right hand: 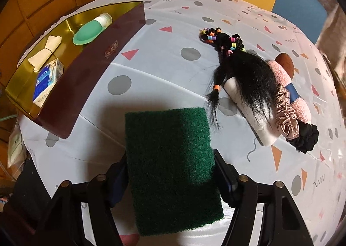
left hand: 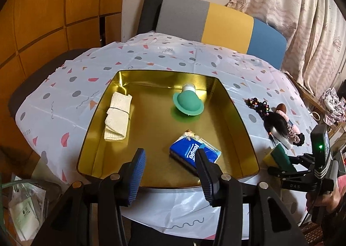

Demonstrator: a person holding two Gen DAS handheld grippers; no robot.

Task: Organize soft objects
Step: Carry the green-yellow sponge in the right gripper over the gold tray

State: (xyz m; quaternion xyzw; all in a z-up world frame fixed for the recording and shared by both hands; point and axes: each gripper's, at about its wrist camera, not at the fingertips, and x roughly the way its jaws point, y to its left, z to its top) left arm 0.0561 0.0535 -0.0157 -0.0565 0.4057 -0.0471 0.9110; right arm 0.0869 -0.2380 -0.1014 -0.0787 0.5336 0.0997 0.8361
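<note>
Here the right gripper (right hand: 173,172) grasps the green scouring sponge (right hand: 173,166), jaws pressing its two long sides, just above the worktop (right hand: 151,57) near the gold tray (left hand: 242,116). The left gripper (left hand: 170,172) hangs released over the tray's near edge (nothing between its jaws), the blue tissue pack (left hand: 194,153) just beyond its right finger.

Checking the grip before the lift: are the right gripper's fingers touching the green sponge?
Touching. The right wrist view shows both fingers pressed against the green sponge sides.
</note>
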